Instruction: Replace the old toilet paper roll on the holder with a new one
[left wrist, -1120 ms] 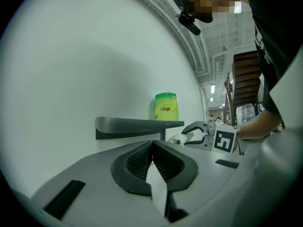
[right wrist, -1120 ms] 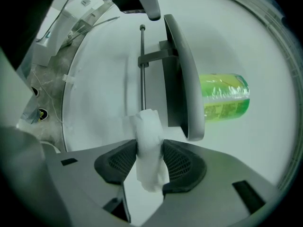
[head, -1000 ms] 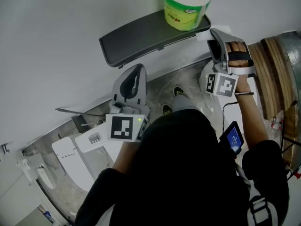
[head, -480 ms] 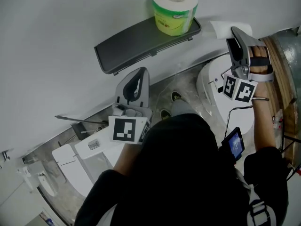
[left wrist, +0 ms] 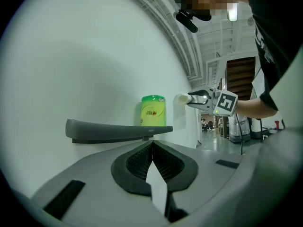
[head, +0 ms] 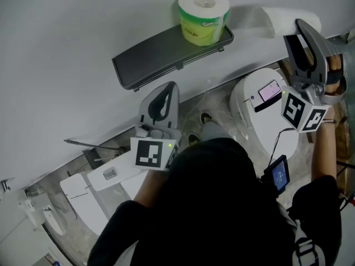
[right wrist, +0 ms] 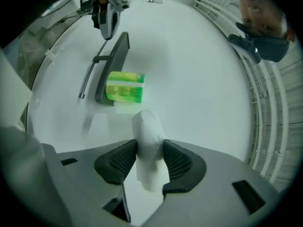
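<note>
So, nearest to us the left gripper (head: 165, 93) is just parked. Its jaws are pressed together at the tips with nothing bulky in them, and it points level at the shelf (head: 155, 57). There's a pale sliver low between the jaws, and we can't tell if that's paper or just the gap. We read this as being out of the way but ready for the next grab.

Further out on the right, the right gripper (right wrist: 150, 148) has its jaws clamped on the old roll (head: 282, 19), squeezing its soft white middle flat so it can't slip. It's held up to the right of the shelf and near the wall (head: 83, 15), well clear of the holder. We can't tell if it touches the wall. The thin bar (right wrist: 89, 79) under the shelf looks bare to us, so we'd say the old one is off and the swap is about half done.

Farthest out, the new roll (head: 203, 14), green wrap on, stands upright on the shelf's right end, close to the wall. Makes sense, it's stashed within easy reach.
</note>
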